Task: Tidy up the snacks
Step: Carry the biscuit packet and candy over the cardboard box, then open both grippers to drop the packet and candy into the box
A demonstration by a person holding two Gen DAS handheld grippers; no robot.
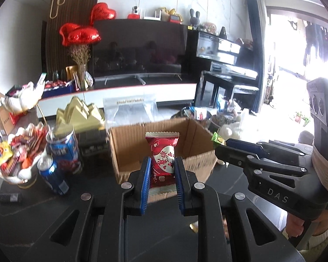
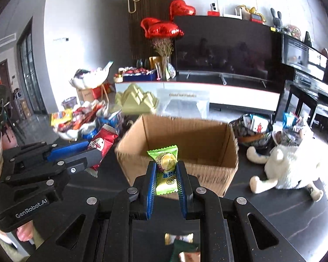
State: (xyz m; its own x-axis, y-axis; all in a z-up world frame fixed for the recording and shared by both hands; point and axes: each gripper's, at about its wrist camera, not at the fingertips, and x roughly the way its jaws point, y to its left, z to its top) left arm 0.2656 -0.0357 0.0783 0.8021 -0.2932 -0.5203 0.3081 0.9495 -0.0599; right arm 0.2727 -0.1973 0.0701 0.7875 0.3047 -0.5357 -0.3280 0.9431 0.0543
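Red heart balloons [image 1: 81,36] float beside the dark television [image 1: 140,48], a white plush toy [image 2: 288,166] sprawling on the dark table [image 2: 284,214].

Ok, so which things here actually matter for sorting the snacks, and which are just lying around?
Part of the job:
- red snack packet, held in the left gripper
- green snack packet, held in the right gripper
- cardboard box, open
- dish of mixed snacks

Just lying about:
- white plush toy
- blue cans
- heart balloons
- television
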